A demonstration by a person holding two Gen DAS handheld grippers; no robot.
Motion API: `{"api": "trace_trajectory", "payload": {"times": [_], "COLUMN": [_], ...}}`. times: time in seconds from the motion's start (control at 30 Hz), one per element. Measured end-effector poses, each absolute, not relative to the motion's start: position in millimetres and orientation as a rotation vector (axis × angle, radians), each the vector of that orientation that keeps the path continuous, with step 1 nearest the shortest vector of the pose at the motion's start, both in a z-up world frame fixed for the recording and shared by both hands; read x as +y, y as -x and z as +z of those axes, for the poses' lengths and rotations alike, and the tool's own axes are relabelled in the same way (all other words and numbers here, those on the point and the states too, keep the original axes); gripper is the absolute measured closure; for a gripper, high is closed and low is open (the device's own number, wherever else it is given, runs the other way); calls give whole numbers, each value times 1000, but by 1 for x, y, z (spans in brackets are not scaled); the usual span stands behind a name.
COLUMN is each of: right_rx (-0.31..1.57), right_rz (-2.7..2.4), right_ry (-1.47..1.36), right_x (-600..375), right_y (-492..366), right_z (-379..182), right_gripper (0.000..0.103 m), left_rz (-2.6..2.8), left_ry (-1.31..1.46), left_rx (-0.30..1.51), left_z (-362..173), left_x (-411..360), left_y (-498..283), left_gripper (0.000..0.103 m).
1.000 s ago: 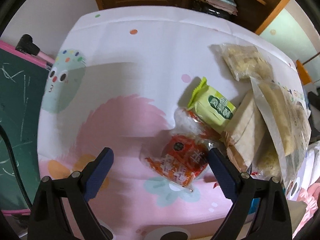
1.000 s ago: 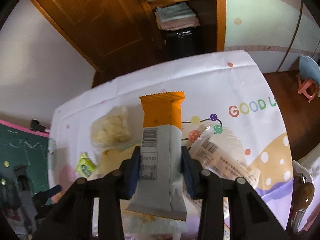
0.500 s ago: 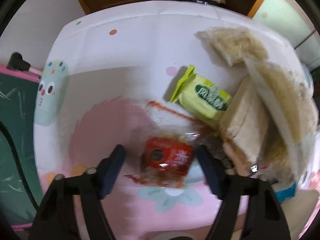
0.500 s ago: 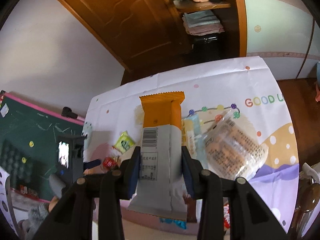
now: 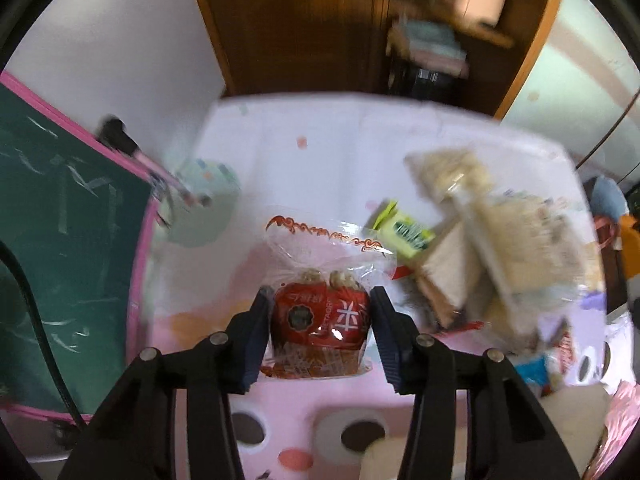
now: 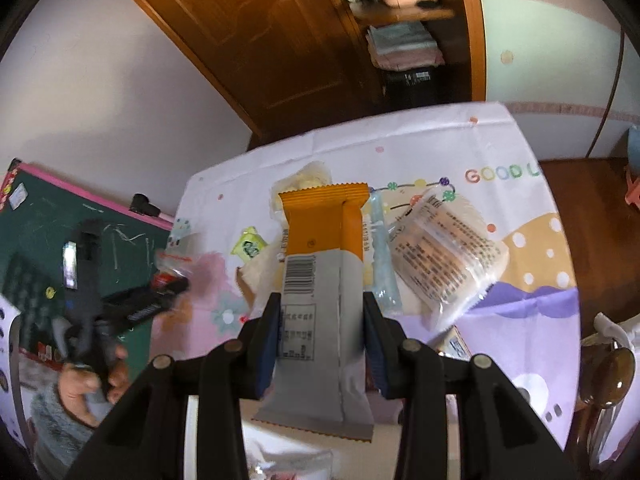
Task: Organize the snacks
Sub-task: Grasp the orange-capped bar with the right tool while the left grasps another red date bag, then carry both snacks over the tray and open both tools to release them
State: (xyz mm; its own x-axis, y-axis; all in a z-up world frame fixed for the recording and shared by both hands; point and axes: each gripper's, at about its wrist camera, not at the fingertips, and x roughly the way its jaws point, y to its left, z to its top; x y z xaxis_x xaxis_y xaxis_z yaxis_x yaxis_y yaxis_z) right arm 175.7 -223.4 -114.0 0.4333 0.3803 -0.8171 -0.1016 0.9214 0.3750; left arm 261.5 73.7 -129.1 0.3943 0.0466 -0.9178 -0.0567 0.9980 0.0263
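Holding two packets aloft, sorting barely begun.
Left gripper [image 5: 320, 322] clamps red snack packet [image 5: 320, 316]; right gripper [image 6: 320, 320] clamps orange-grey bar [image 6: 322, 276]; snack pile [image 5: 492, 240] at 3 o'clock unsorted.

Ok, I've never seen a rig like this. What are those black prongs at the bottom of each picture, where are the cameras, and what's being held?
No robot here: a person holds a two-finger gripper in each hand, with a fisheye camera on each looking along its fingers. The prongs are those fingers. In the left view, the left gripper is shut on a red snack bag. In the right view, the right gripper is shut on an orange and grey snack bar. Below lies a cartoon-print tablecloth with more snacks, including a small green packet and a clear packet with printed text. The left view is blurred.
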Motion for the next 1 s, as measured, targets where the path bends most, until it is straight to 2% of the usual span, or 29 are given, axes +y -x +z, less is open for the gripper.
{"api": "trace_trajectory", "payload": {"times": [0.2,0.4,0.53,0.7,0.83,1.0], "right_rx": [925,794,716,674,673,768], "right_rz": [346,377,378,342,268,269], "right_ry": [-217,-138,-106,-61,62,25], "right_x": [-230,-223,-221,-216,-207,-210], "right_y": [-99,-11,44,91,99,85], "right_z": [-61,-28,-27,-42,-60,-85], "right_gripper": [65,64,64,64,64,64], "left_rz": [-42,-114,-144,-128,-116,-86], "left_ry": [-4,28,56,65,6,-38], "left_rx": [939,770,718,772,846,874], "left_z": [-30,18,8,-37,-70,-92], "left_x": [55,33,19,2,-15,-25], "left_y": [-169,-87,-37,-9,-2,8], "left_gripper": [56,55,55,55,55,55]}}
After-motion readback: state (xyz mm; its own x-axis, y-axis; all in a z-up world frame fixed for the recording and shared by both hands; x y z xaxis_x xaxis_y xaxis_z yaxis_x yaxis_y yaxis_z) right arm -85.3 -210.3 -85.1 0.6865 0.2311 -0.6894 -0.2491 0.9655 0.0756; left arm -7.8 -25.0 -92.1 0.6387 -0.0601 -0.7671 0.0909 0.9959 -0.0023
